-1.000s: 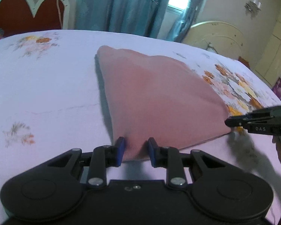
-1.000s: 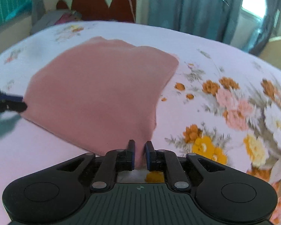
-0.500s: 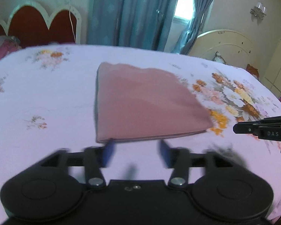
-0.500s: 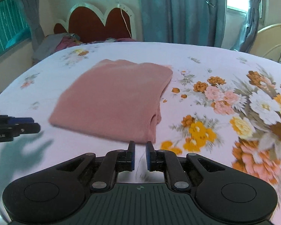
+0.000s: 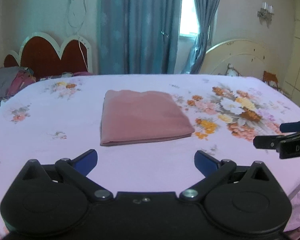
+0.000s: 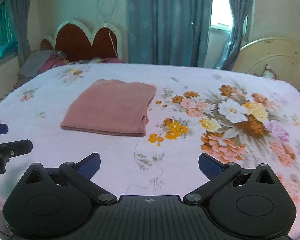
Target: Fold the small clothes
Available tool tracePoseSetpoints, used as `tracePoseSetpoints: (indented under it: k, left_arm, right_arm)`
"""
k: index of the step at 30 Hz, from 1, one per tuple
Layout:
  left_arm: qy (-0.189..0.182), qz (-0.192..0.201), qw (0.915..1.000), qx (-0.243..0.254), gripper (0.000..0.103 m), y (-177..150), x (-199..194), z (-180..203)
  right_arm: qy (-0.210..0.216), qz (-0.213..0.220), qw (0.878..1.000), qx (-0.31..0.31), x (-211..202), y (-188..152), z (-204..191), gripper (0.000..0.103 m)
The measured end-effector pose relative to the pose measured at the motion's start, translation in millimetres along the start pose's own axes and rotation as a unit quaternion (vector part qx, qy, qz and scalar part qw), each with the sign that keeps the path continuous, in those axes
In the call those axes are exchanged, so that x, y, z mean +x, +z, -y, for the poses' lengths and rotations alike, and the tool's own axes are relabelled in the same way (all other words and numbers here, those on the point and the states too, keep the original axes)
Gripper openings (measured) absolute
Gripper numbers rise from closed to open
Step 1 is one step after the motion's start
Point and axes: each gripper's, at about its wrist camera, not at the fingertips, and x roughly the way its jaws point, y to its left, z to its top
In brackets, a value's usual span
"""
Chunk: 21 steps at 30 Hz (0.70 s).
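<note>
Both tongs stand spread and are opening, with nothing between the blue pads: the left tongs (image 5: pixel 146 161) and the right tongs (image 6: pixel 149 163) hang above the bed's floral sheet (image 5: pixel 50 160), apart from the cloth. Just beyond them the pink garment (image 5: pixel 142 118) lies folded into a flat rectangle on the sheet, beside the printed flower bouquet (image 6: pixel 240 120). Blue curtains (image 5: pixel 138 26) hang behind.

the letters "das" are read on the right gripper (image 5: pixel 290 134), cut off at the edge; nothing else is legible.
</note>
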Motion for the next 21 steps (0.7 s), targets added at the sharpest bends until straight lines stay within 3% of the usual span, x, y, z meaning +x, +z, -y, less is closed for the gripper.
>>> tracePoseSetpoints:
  k: [12, 21]
  left_arm:
    - [0.003, 0.038, 0.9991, -0.019, 0.103, -18, -87, 19]
    - [0.003, 0.067, 0.9976, -0.019, 0.103, -17, -115, 23]
  right_arm:
    - [-0.001, 0.035, 0.999, 0.012, -99, -28, -22, 0.103]
    - [-0.007, 0.063, 0.998, 0.018, -144, -37, -26, 0.103]
